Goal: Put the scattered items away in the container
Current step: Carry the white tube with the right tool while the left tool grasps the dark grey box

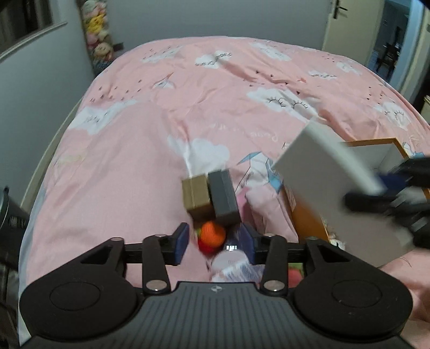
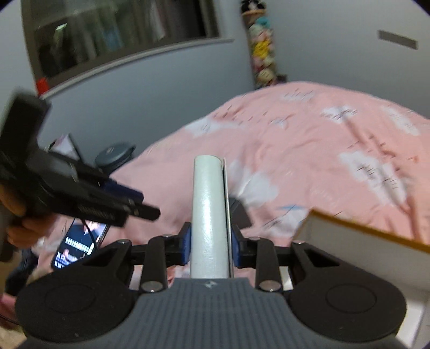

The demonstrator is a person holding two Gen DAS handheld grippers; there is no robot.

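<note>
A wide bed under a pink cotton duvet printed with white sleepy-eyed clouds [image 1: 215, 112] fills the room's middle. Beyond its far left corner hangs a tall column of colourful plush toys [image 1: 98, 32]. Beyond its far right corner stands a white door with a dark handle [image 1: 340, 21]. On the bed's near left edge lies a lit smartphone [image 2: 80, 245].

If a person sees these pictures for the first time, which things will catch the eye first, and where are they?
First comes the pink duvet with white clouds, which fills the bed in both views. Next is the flat white box, clamped between the right gripper's blue pads and raised above the open container at the right. Ahead of the open left gripper, an orange ball lies beside a brown box and a grey box.
</note>
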